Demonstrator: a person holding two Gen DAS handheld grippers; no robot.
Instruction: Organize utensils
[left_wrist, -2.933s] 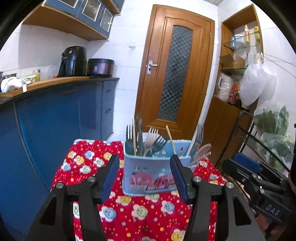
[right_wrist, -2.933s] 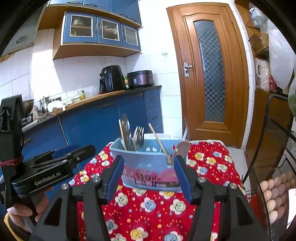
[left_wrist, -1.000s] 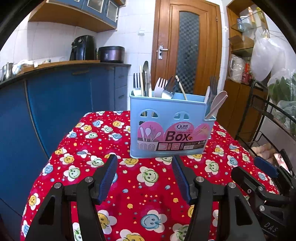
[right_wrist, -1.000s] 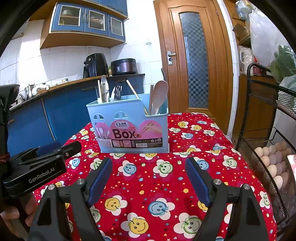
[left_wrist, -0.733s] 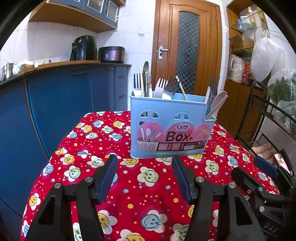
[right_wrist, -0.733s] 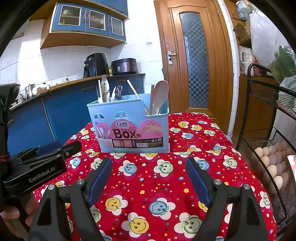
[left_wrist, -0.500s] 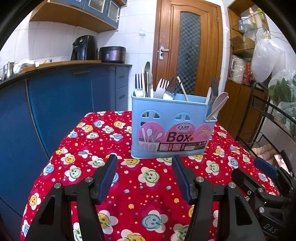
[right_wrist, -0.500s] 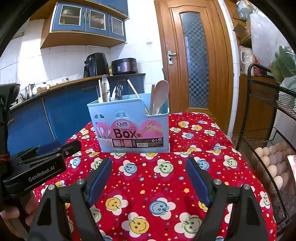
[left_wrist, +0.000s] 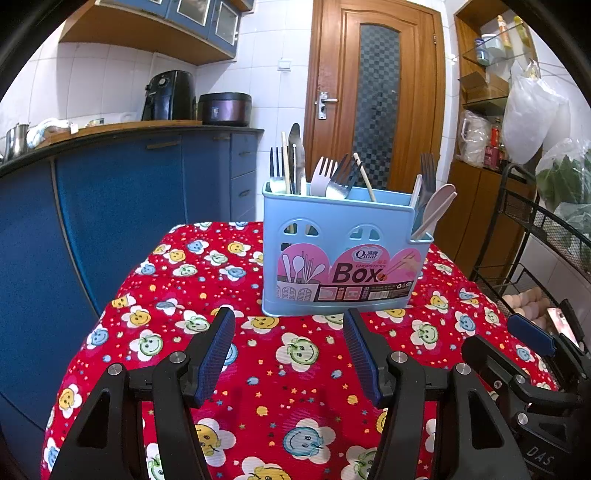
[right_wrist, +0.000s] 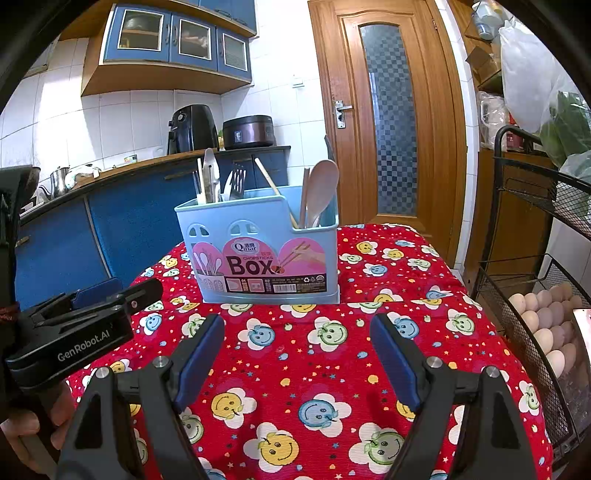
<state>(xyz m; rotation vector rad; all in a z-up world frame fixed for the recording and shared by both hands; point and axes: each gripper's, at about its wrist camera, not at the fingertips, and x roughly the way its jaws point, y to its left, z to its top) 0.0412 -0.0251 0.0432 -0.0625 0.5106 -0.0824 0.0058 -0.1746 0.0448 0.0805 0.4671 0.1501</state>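
A light blue utensil box (left_wrist: 341, 254) with a pink "Box" label stands upright on the red flowered tablecloth (left_wrist: 207, 280). It holds forks, a knife, chopsticks and a pale spoon (left_wrist: 434, 210). The box also shows in the right wrist view (right_wrist: 258, 251), with its spoon (right_wrist: 323, 188) upright. My left gripper (left_wrist: 288, 339) is open and empty, low over the cloth in front of the box. My right gripper (right_wrist: 297, 345) is open and empty, also in front of the box. The left gripper's body (right_wrist: 74, 332) shows at the right view's left edge.
A blue kitchen counter (left_wrist: 110, 177) runs along the left, with an air fryer (left_wrist: 170, 96) and a cooker on it. A black wire rack with eggs (right_wrist: 539, 314) stands close on the right. A wooden door (left_wrist: 373, 107) is behind the table.
Over about three seconds both grippers drew back and dropped lower, away from the box. In the last second almost nothing moved; both stay open.
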